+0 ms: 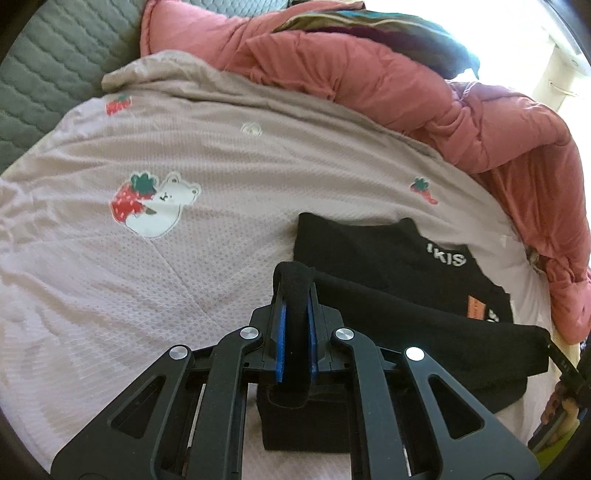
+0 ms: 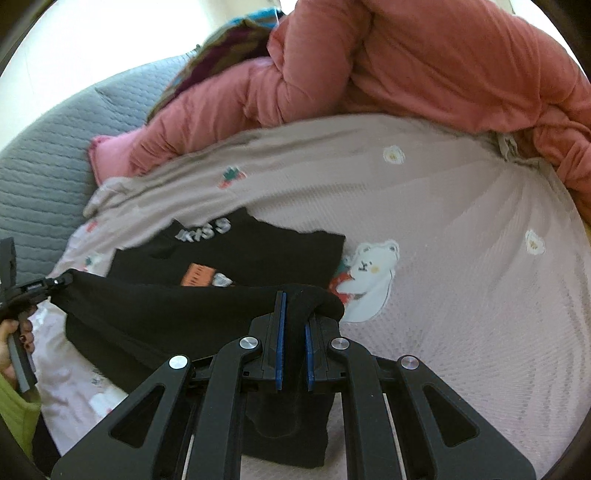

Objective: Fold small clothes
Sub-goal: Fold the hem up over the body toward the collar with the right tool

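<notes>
A small black garment (image 1: 388,254) with white lettering and an orange tag lies on a pale pink bedsheet (image 1: 147,280) printed with bears and strawberries. My left gripper (image 1: 294,291) is shut on one corner of the garment's lifted near edge. At the other corner of that edge, my right gripper (image 2: 293,314) is shut on the cloth. The edge hangs stretched between the two above the rest of the black garment (image 2: 240,254). In the right wrist view the left gripper (image 2: 55,283) shows at the far left, with a hand (image 2: 14,332) on its handle.
A bunched salmon-pink quilt (image 1: 424,85) lies along the far side of the sheet, with a dark multicoloured cloth (image 1: 369,26) behind it. A grey quilted mattress (image 1: 48,74) shows beyond the sheet's edge. A lime-green sleeve (image 2: 14,413) sits at the lower left.
</notes>
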Tool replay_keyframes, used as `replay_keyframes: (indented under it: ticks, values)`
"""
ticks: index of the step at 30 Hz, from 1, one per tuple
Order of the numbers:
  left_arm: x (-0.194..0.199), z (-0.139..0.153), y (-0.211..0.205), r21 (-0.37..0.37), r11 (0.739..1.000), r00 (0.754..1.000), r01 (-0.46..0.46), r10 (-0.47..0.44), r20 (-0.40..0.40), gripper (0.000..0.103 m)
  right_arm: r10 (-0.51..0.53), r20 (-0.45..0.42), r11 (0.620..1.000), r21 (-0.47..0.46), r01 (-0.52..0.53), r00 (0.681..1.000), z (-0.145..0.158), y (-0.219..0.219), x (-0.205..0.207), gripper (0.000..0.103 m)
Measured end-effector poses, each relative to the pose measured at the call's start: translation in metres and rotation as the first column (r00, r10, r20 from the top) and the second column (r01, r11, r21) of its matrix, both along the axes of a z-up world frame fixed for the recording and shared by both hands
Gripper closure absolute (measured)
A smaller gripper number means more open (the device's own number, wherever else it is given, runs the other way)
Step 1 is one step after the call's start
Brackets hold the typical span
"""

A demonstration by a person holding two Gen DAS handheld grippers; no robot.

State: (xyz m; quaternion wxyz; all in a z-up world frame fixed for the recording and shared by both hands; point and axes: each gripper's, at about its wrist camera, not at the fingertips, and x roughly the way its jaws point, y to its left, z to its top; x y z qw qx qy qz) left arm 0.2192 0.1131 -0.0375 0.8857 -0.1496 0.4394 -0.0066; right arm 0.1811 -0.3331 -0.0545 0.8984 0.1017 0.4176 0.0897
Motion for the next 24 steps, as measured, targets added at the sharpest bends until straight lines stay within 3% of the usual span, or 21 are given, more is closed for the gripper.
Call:
replay_keyframes:
  ticks: [5, 7, 10, 11, 12, 17, 24]
  values:
    - [0.011, -0.012, 0.008, -0.015, 0.999, 0.999, -0.032, 0.031, -0.033, 0.084, -0.018, -0.028, 1.0, -0.019, 0.017, 0.999, -0.008, 0.0, 0.003, 0.091]
    - [0.011, -0.008, 0.011, -0.023, 0.999, 1.0, -0.029, 0.028, -0.012, 0.08, -0.025, -0.031, 1.0, -0.014, 0.024, 0.999, -0.008, -0.001, 0.001, 0.082]
    - [0.002, 0.005, 0.018, -0.031, 0.999, 0.998, -0.031, 0.033, 0.046, 0.078, -0.037, -0.024, 0.999, -0.021, 0.036, 0.999, -0.003, -0.001, -0.006, 0.067]
    - [-0.002, 0.01, 0.021, -0.029, 0.999, 0.997, -0.033, 0.035, 0.064, 0.078, -0.057, -0.013, 0.997, -0.059, 0.056, 0.998, -0.001, 0.0, -0.008, 0.049]
    - [-0.007, 0.014, 0.023, -0.028, 0.999, 0.996, -0.033, 0.035, 0.082, 0.078, -0.075, 0.0, 0.994, -0.082, 0.075, 0.997, 0.002, -0.001, -0.012, 0.044]
    - [-0.038, 0.025, 0.025, 0.041, 0.999, 0.989, -0.028, 0.022, 0.149, 0.078, -0.084, 0.055, 0.992, -0.092, 0.089, 0.995, 0.018, -0.001, -0.037, 0.044]
    - [-0.078, 0.015, -0.011, 0.161, 0.985, 0.982, 0.065, -0.092, 0.163, 0.078, 0.085, 0.081, 0.988, -0.137, -0.073, 0.993, 0.025, 0.045, -0.074, 0.047]
